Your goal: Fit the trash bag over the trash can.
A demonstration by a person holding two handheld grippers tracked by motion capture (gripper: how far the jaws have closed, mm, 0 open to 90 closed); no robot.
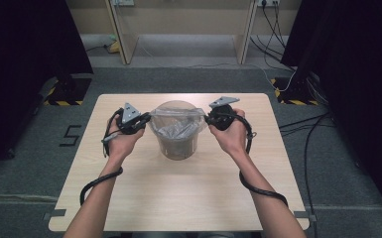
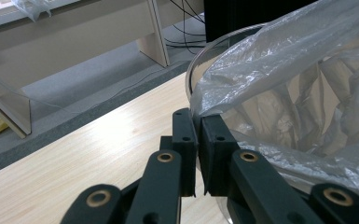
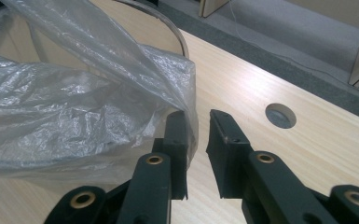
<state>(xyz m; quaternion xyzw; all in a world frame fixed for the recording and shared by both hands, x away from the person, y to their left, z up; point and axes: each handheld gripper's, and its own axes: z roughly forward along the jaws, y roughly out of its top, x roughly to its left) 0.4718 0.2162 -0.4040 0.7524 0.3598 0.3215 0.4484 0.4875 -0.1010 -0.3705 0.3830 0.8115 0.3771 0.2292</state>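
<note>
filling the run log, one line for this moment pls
left gripper shut on bag edge | right gripper open at bag | bin upright

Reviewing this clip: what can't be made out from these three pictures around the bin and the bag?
- Bin contents: high view, the crumpled plastic bag covers the inside.
- Right gripper: right gripper view, jaws stand apart with film by one jaw; whether the bag is held cannot be told.
- Left gripper: left gripper view, jaws closed on the bag's edge, but how much film is caught is hidden between them.
- Bin base: both gripper views, cut off by the frame.
</note>
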